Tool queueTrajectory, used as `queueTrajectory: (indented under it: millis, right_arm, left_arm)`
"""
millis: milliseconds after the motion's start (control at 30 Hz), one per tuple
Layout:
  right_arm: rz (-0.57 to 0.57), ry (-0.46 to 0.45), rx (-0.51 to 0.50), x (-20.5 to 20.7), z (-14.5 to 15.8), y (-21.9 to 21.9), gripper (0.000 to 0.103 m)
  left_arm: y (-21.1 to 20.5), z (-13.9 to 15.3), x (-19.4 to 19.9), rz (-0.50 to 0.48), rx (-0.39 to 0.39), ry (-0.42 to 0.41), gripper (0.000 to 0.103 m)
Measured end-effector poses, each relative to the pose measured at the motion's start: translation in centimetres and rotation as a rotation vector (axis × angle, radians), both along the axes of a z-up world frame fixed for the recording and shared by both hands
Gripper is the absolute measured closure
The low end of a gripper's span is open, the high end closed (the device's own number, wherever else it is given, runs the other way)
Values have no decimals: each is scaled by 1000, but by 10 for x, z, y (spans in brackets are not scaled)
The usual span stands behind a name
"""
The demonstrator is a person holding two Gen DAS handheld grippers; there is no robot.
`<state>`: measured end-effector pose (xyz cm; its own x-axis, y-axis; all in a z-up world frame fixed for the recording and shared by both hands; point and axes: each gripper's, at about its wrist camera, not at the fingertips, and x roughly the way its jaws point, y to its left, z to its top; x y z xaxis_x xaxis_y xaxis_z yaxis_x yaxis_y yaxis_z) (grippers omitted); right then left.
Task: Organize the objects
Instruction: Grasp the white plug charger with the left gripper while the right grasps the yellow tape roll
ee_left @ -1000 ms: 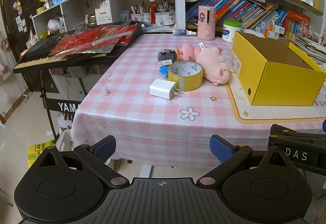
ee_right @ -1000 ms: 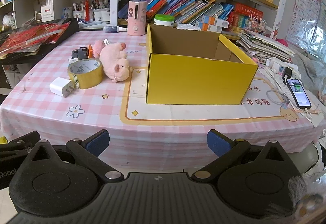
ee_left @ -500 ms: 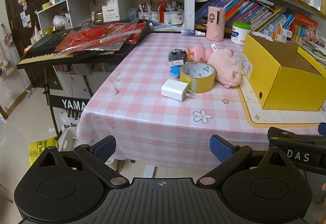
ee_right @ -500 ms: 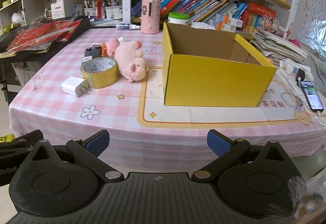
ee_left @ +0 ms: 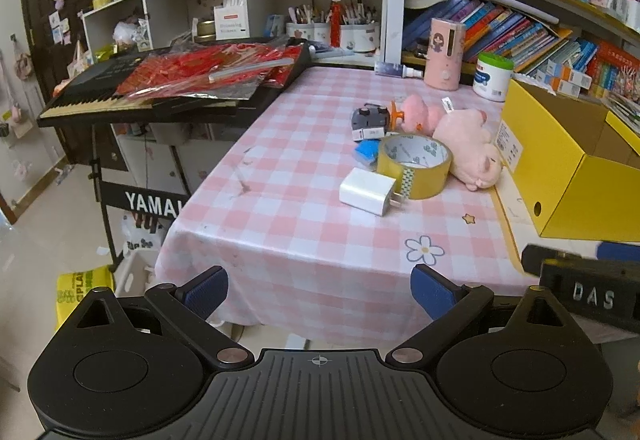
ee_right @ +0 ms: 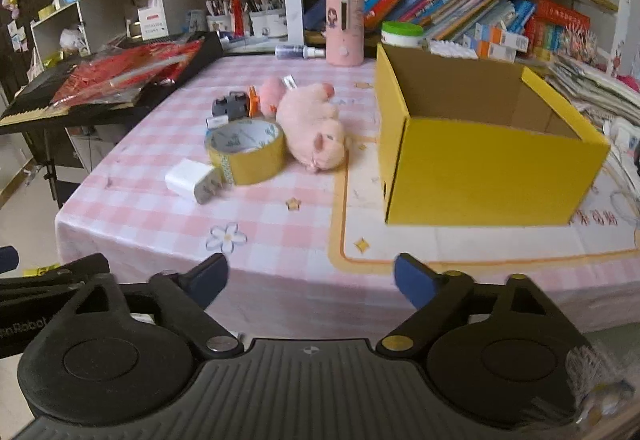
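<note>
Two open, empty grippers: our left gripper (ee_left: 319, 294) sees the yellow box (ee_left: 568, 176) cut off at the frame edge, while our right gripper (ee_right: 310, 282) sees the pink plush pig (ee_right: 314, 128) lying snout-toward-us between tape roll (ee_right: 246, 150) and box on the table (ee_right: 280, 224).

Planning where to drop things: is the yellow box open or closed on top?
Open. The yellow box has no lid or flaps over it, and the right wrist view looks down onto its bare brown inner walls.

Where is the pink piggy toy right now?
The pink piggy toy lies on the checked tablecloth, between the yellow tape roll on its left and the yellow box on its right. Both wrist views show it.
</note>
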<state>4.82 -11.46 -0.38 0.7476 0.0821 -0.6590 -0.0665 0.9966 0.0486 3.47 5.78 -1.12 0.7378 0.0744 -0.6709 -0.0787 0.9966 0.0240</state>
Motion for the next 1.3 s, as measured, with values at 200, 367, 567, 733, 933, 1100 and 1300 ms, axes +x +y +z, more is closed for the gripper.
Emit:
queueTrajectory:
  millis: [200, 367, 567, 733, 933, 1100, 1300]
  right_arm:
    - [30, 1, 20, 20, 1, 6, 40]
    - [79, -23, 49, 41, 4, 14, 42]
    - [119, -25, 88, 75, 7, 20, 42]
    - [117, 43, 97, 108, -4, 21, 39]
    - [119, 91, 114, 142, -14, 17, 26]
    - [138, 134, 134, 167, -21, 16, 23]
    - [167, 215, 203, 193, -32, 16, 17]
  left_arm:
    - [2, -3, 16, -6, 9, -7, 8]
    - [3, -10, 36, -15, 6, 16, 20]
    - [-3, -18, 66, -53, -5, 32, 23]
    - [-14, -28, 97, -87, 17, 57, 22]
    - [-24, -45, 134, -135, 32, 107, 21]
    - [-26, -56, 158, -161, 57, 128, 19]
    - [-27, -65, 175, -216, 47, 148, 37]
